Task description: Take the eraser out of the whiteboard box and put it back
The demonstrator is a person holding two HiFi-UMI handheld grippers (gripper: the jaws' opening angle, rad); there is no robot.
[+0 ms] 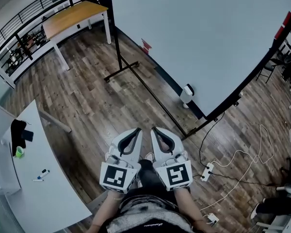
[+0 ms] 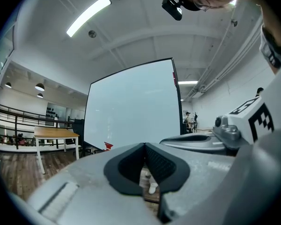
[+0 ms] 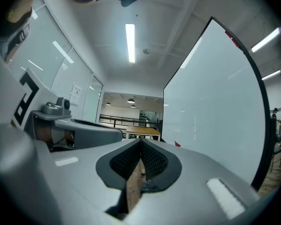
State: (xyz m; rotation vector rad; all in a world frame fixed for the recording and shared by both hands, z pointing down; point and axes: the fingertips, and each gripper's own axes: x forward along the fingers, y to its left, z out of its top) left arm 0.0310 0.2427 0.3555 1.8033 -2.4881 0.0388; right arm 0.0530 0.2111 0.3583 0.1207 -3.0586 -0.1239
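L gripper [image 1: 136,130] and R gripper [image 1: 154,130] both clenched, empty. Eraser not seen; I judge it light, soft-faced: pinch long sides.

Whiteboard [image 1: 199,38]: pale white face, black frame, red tabs at its edges. Floor [image 1: 97,101]: dark brown wood planks. Far table [image 1: 72,14]: orange-brown top, white legs. Left gripper [image 1: 137,129] and right gripper [image 1: 154,129]: white shells, black pads, black-and-white square markers on the cubes. Power strip [image 1: 207,171]: white.
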